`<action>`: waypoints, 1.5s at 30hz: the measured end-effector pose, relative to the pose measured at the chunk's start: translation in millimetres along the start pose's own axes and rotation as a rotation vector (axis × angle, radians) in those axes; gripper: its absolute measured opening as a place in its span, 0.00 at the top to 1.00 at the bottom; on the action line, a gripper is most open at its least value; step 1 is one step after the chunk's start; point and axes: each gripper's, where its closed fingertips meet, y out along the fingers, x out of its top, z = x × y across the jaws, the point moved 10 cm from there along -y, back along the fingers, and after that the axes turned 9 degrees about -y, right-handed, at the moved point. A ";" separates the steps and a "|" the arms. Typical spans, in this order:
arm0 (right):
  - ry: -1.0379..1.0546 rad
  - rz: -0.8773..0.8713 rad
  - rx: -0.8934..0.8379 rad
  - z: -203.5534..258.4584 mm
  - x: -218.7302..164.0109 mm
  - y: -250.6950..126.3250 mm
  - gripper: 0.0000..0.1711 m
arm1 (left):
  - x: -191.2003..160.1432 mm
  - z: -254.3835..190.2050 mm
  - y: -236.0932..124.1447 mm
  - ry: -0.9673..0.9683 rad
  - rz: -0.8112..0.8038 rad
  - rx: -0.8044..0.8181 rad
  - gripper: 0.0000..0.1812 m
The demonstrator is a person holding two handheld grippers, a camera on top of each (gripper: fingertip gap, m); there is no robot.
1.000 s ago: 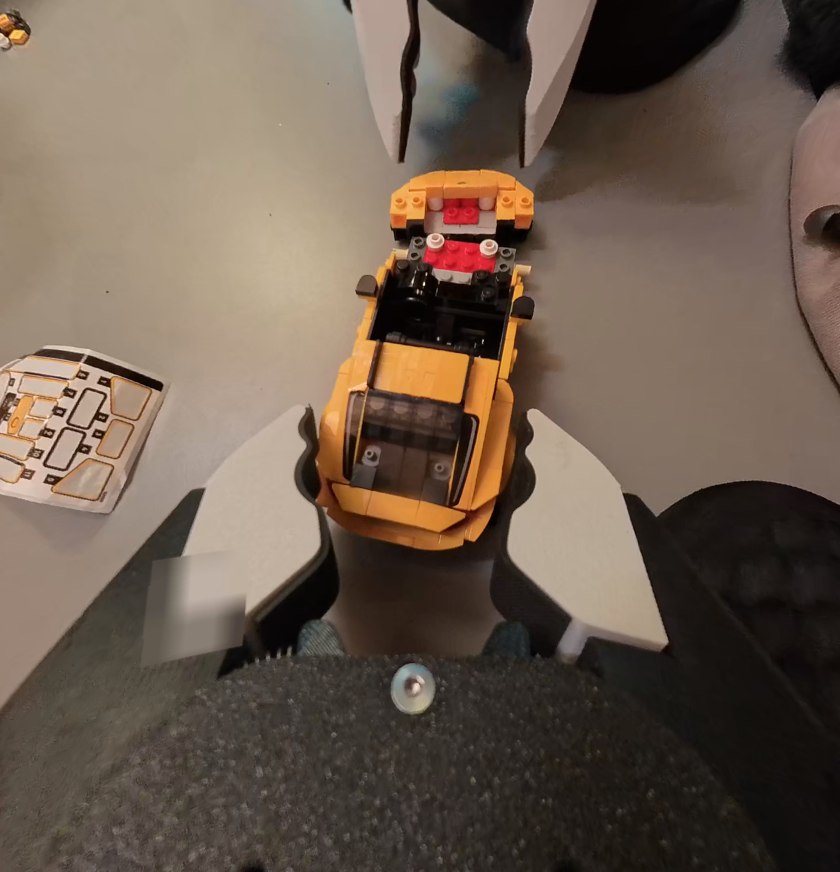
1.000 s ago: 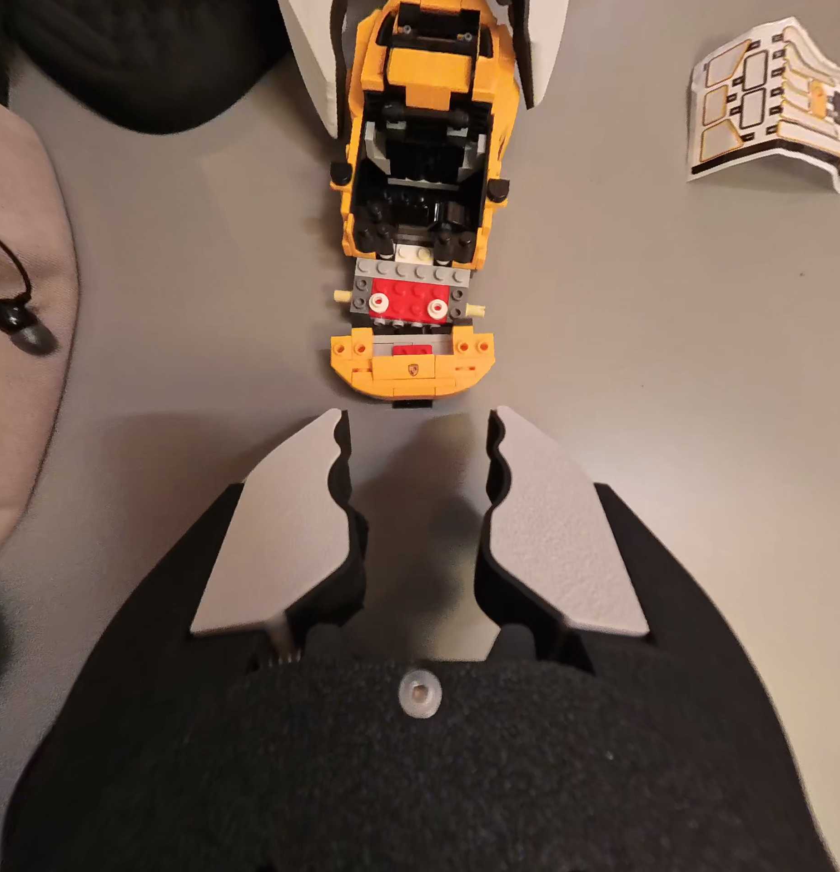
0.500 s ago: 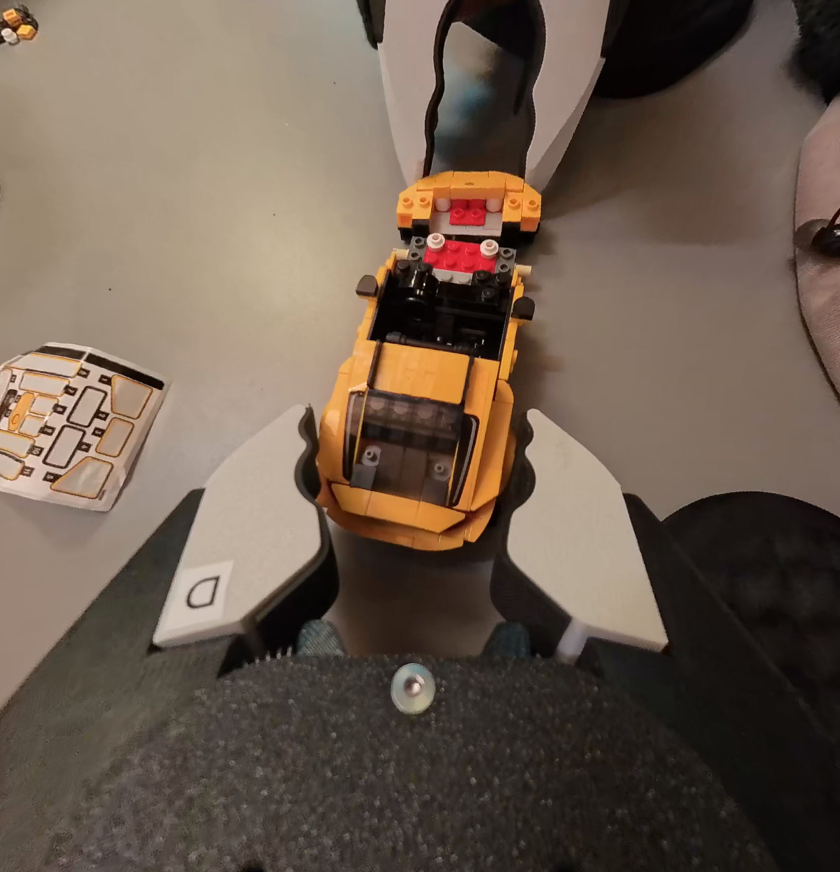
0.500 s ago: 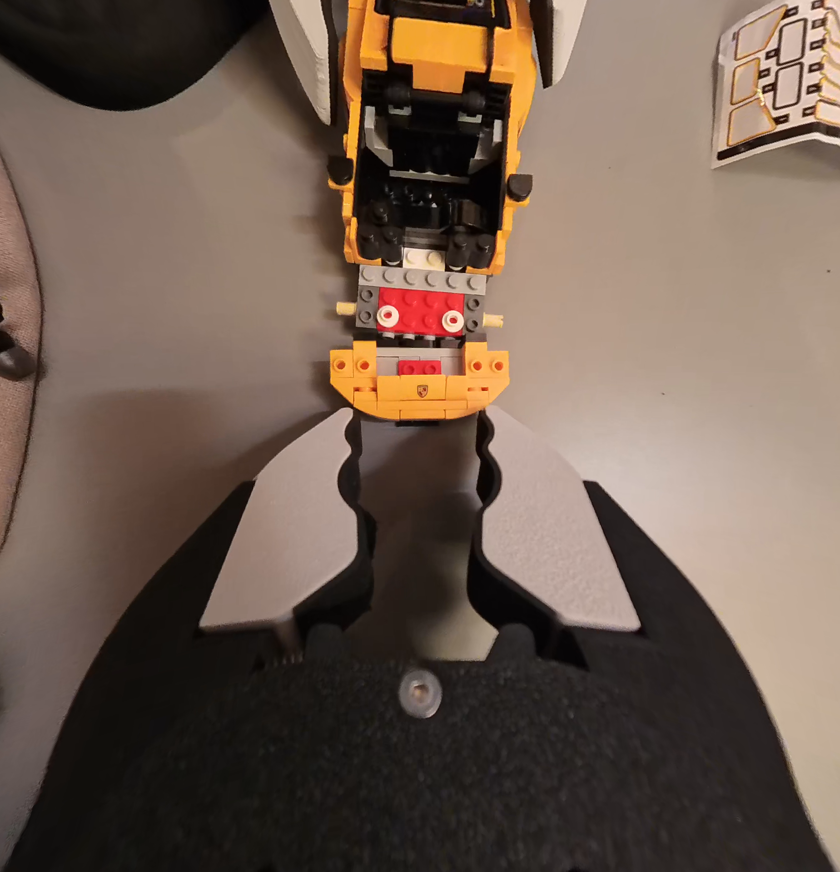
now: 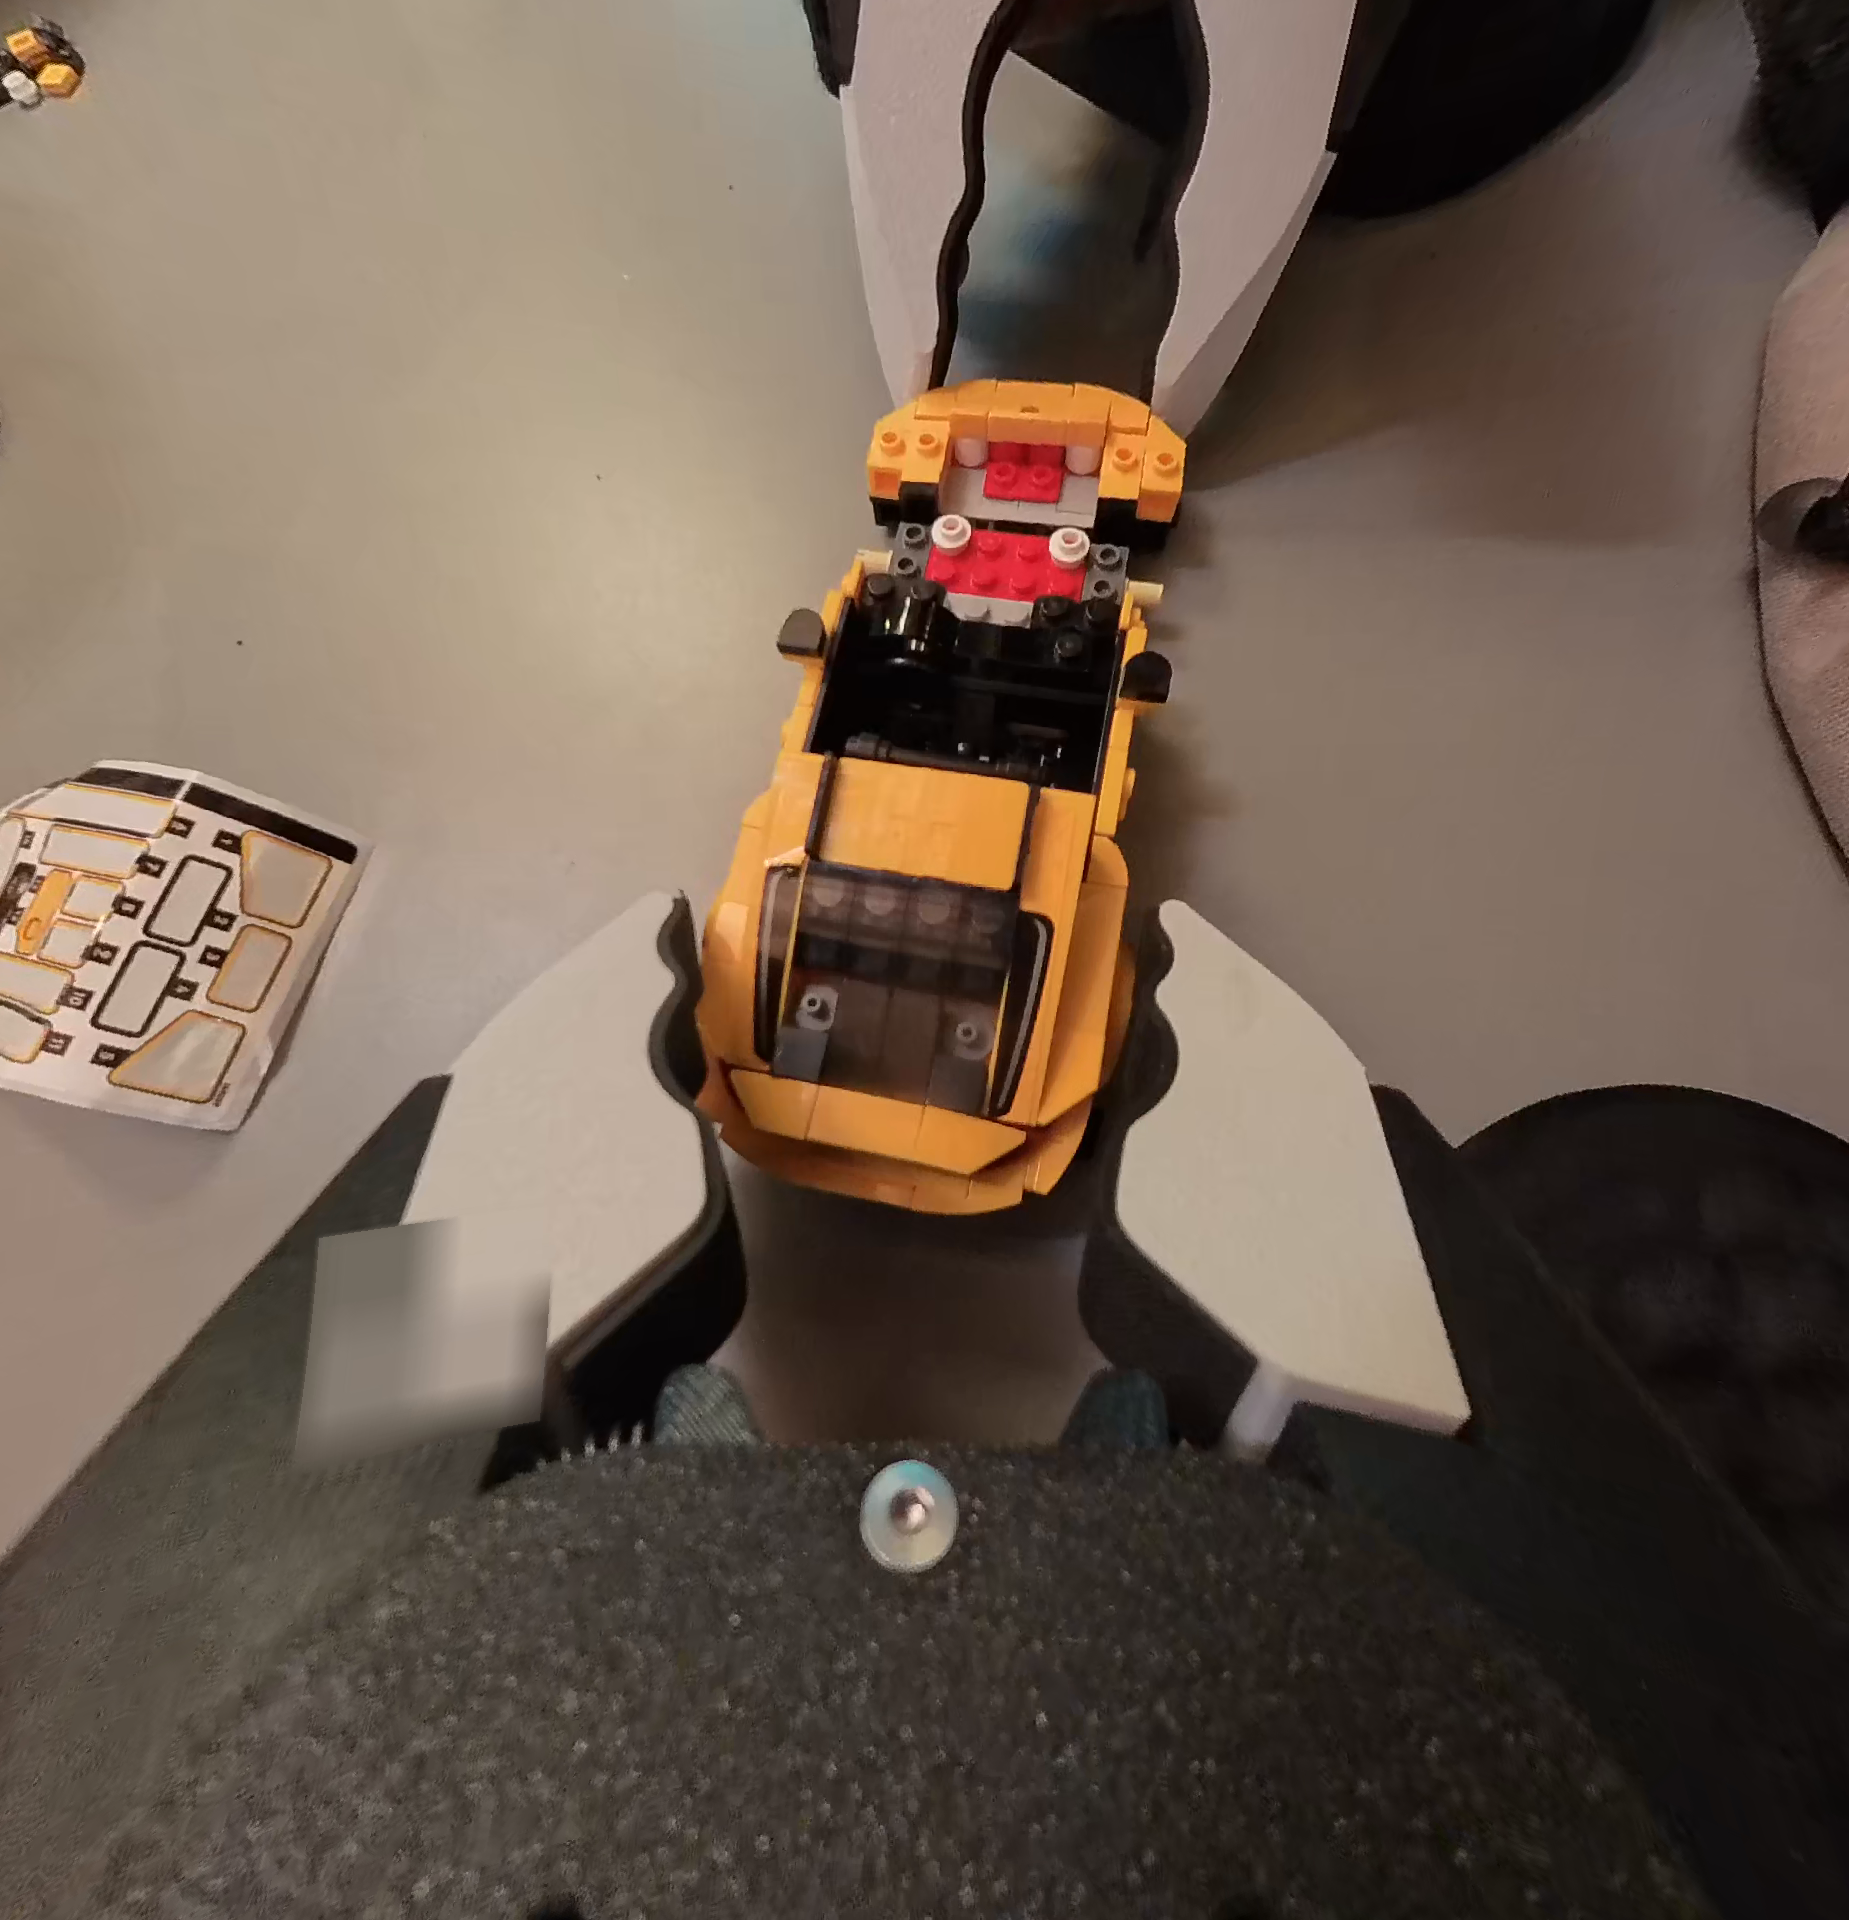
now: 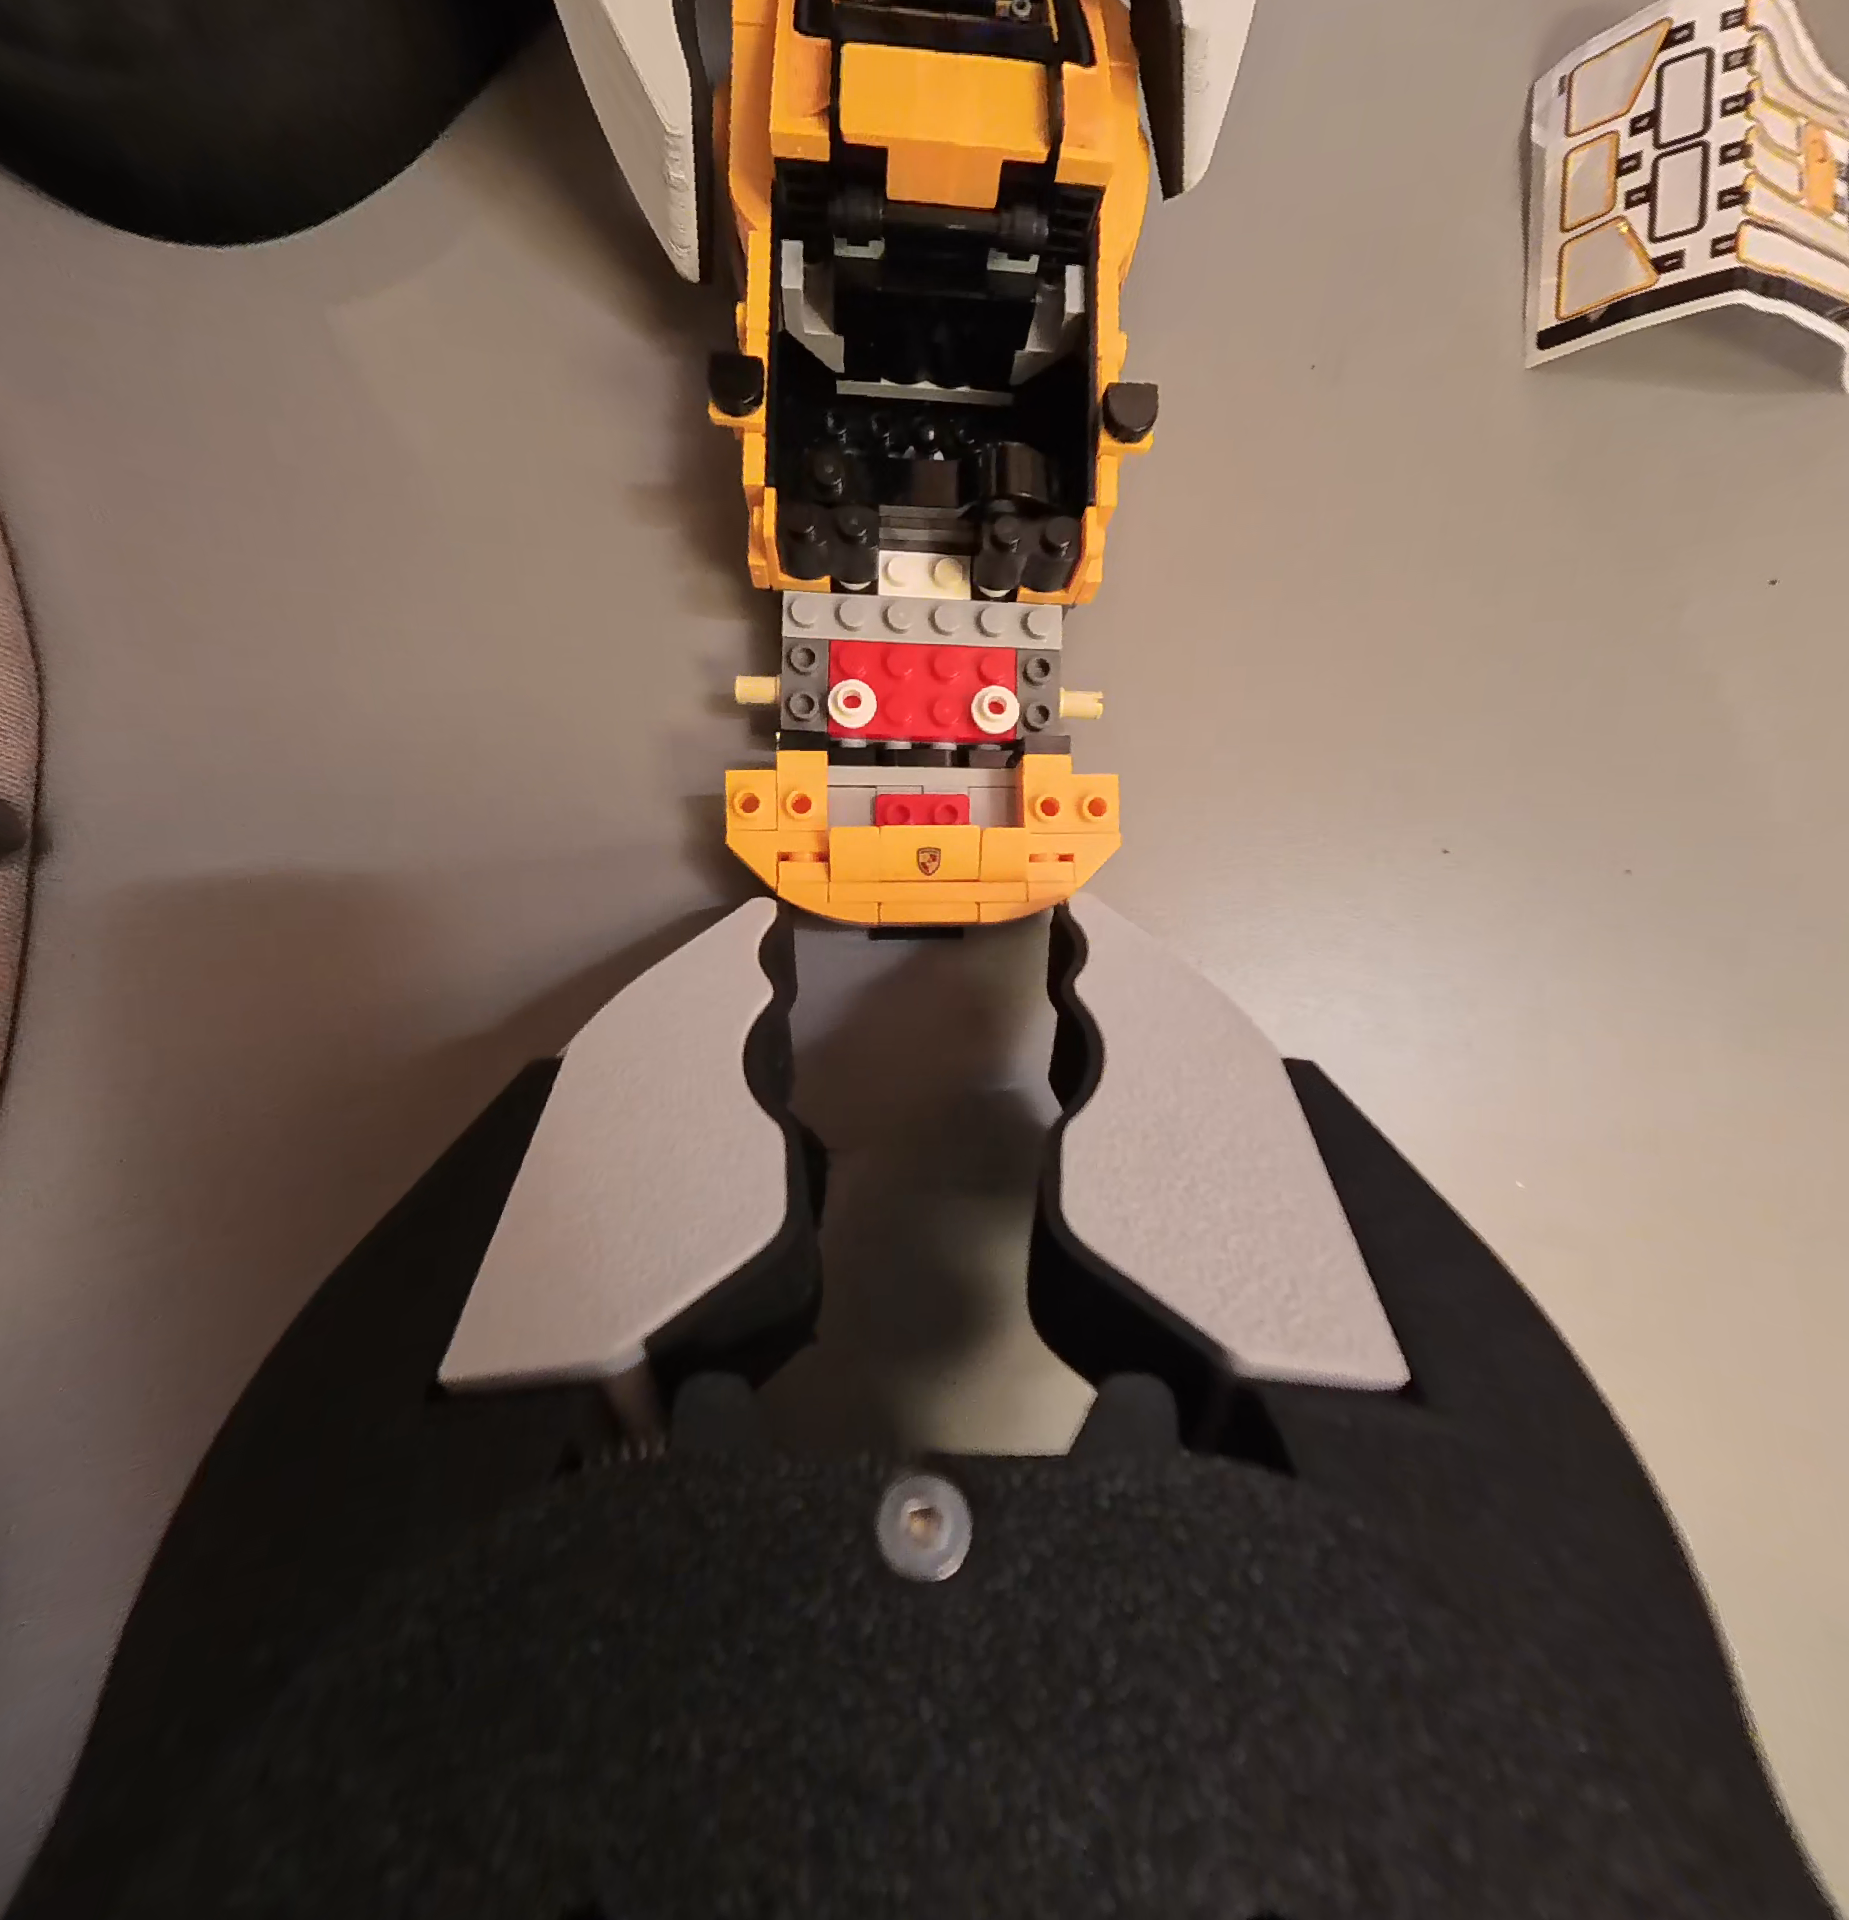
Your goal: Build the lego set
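Right wrist view: the right tool (image 6: 915, 914) is standing spread at the loose orange nose section (image 6: 920, 836), its tips touching or just short of the rounded edge (contact cannot be confirmed) and pinching nothing.
Left wrist view: the left tool (image 5: 915, 997) is bracketing the tail of the orange car body (image 5: 930, 904); whether its pads are actually pressing the flanks cannot be told.
Task item: the car is lying lengthwise on the grey surface (image 5: 484, 468), between the two tools, cockpit open, red plate (image 6: 925, 691) and grey studs exposed at the front.
Joint: the nose section is sitting just beside the chassis front and looking slightly askew in the left wrist view; it is not reading as fully seated.
Step in hand: judged to be the mating of the nose section to the chassis.
Next move: it is calling for a straight push along the car's axis while the far end is braced, with the section kept square to the studs (a skewed push risks popping it loose).
Change from earlier frames: the right tool has been advancing from well clear of the nose to its edge, and narrowing somewhat; the left tool and the car are remaining as they were.
Other items: a sticker sheet (image 5: 141, 945) and a few spare bricks (image 5: 32, 73) are lying well apart.
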 end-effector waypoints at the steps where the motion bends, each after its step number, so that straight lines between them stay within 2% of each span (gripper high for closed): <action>1: -0.001 0.001 -0.001 0.2 0.0 0.0 0.73 | 0.1 -0.2 0.0 0.001 0.001 0.001 0.56; 28: 0.000 -0.025 0.006 1.8 -0.3 1.4 0.73 | 3.9 -3.5 3.6 0.020 -0.007 -0.011 0.59; 45: -0.011 -0.016 0.026 0.3 1.3 1.7 0.72 | 2.5 -2.6 -0.2 0.027 -0.002 -0.015 0.57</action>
